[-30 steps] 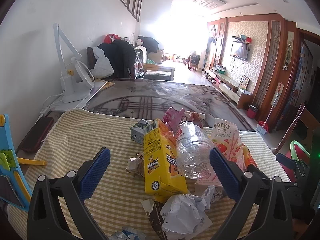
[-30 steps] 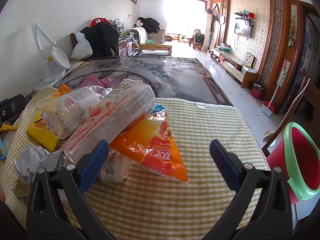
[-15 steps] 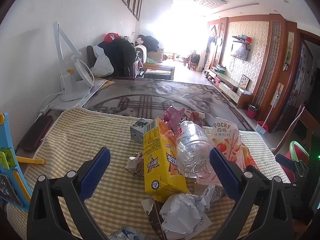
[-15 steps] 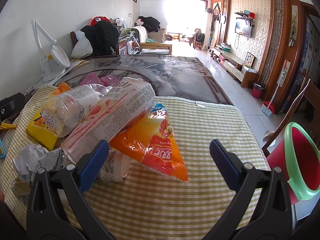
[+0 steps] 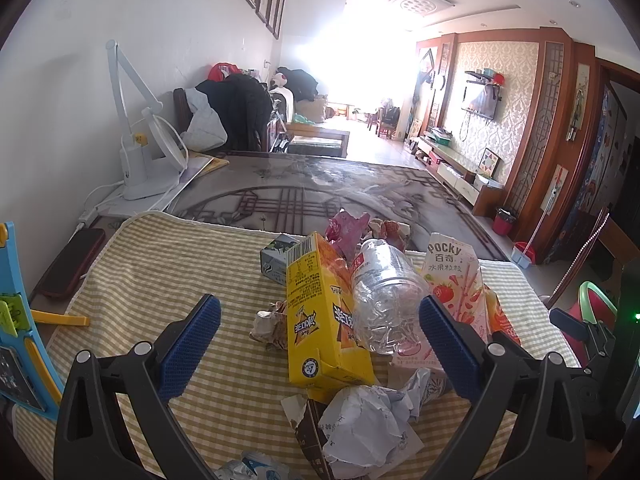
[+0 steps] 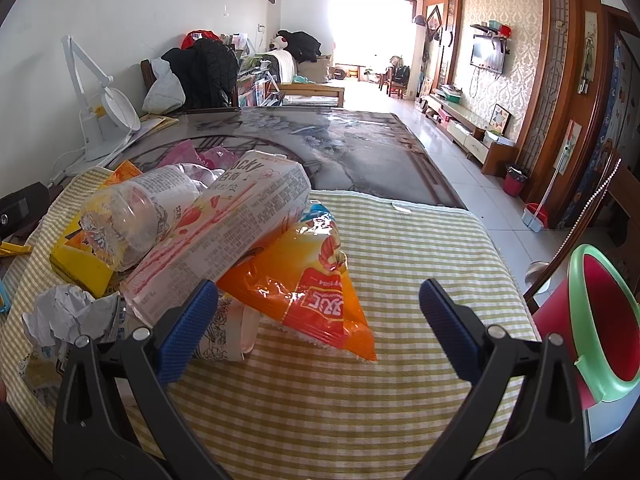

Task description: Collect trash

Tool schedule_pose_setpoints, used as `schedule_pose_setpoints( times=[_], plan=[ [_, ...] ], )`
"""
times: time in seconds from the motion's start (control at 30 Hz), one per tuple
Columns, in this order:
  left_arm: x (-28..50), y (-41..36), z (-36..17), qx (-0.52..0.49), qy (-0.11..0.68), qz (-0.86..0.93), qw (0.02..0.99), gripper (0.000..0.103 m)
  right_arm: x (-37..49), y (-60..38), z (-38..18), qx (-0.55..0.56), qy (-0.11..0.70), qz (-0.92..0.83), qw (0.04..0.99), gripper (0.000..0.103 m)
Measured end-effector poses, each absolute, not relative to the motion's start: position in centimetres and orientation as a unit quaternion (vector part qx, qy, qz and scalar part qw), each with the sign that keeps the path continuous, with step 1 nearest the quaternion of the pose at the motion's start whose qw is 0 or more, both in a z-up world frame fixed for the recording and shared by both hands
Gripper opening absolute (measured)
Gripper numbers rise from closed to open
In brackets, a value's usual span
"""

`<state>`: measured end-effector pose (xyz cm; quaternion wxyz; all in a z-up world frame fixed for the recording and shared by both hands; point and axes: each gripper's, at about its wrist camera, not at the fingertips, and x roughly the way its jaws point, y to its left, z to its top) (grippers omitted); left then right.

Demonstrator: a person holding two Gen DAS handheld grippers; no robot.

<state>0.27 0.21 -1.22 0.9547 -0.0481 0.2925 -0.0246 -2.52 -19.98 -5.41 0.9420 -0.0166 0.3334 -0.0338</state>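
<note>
A pile of trash lies on the yellow checked cloth [image 5: 160, 264]. It holds a yellow carton [image 5: 324, 320], a clear plastic bottle [image 5: 384, 296], a pink Pocky box [image 5: 456, 280], crumpled white paper [image 5: 364, 412] and a small grey carton [image 5: 276, 260]. My left gripper [image 5: 318, 344] is open around the yellow carton and the bottle, a little short of them. My right gripper [image 6: 318, 332] is open, with the orange snack bag [image 6: 316, 292] between its fingers and the Pocky box [image 6: 216, 232] by its left finger. A red bin with a green rim [image 6: 592, 320] stands at the right.
A white desk lamp [image 5: 140, 152] stands on the dark patterned table [image 5: 304, 196] beyond the cloth. A dark phone [image 5: 72, 264] lies at the cloth's left edge. A blue and yellow plastic toy [image 5: 16, 320] stands at the far left. A chair back [image 6: 580, 224] rises right of the table.
Both grippers stay open. The left wrist view has shifted slightly, with the pile a touch nearer. The right gripper has edged closer to the orange bag.
</note>
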Motion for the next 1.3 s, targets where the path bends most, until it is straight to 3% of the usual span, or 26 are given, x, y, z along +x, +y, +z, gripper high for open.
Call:
schedule_pose_setpoints(
  times=[0.4, 0.63, 0.7, 0.9, 1.03, 1.13, 1.2, 1.3],
  plan=[
    [-0.5, 2.2, 0.4, -0.021, 0.261, 0.027, 0.965, 0.095, -2.9, -19.8, -4.8, -0.02, 0.321, -0.028, 0.946, 0.099],
    [1.9, 3.4, -1.1, -0.108, 0.364, -0.069, 0.922, 0.094, -2.7, -20.6, -4.4, 0.011, 0.322, -0.025, 0.946, 0.099],
    [2.3, 2.6, -1.9, -0.109, 0.394, -0.107, 0.906, 0.089, -2.7, -20.8, -4.3, 0.012, 0.321, -0.028, 0.946, 0.099],
    [2.4, 0.3, -2.8, -0.062, 0.44, -0.164, 0.881, 0.088, -2.4, -21.3, -4.0, 0.016, 0.319, -0.032, 0.947, 0.099],
    [2.5, -0.5, -3.9, -0.047, 0.466, -0.173, 0.866, 0.075, -2.3, -21.9, -3.9, 0.03, 0.319, -0.034, 0.947, 0.099],
    [2.7, -1.0, -4.6, -0.042, 0.481, -0.169, 0.859, 0.047, -2.1, -22.3, -3.8, 0.047, 0.32, -0.029, 0.946, 0.099],
    [3.1, -0.8, -4.7, -0.052, 0.478, -0.168, 0.861, 0.038, -1.9, -22.4, -3.7, 0.055, 0.32, -0.023, 0.945, 0.099],
    [2.9, 0.2, -4.4, -0.081, 0.464, -0.168, 0.866, 0.033, -1.1, -22.2, -3.3, 0.073, 0.327, 0.001, 0.942, 0.099]
  ],
)
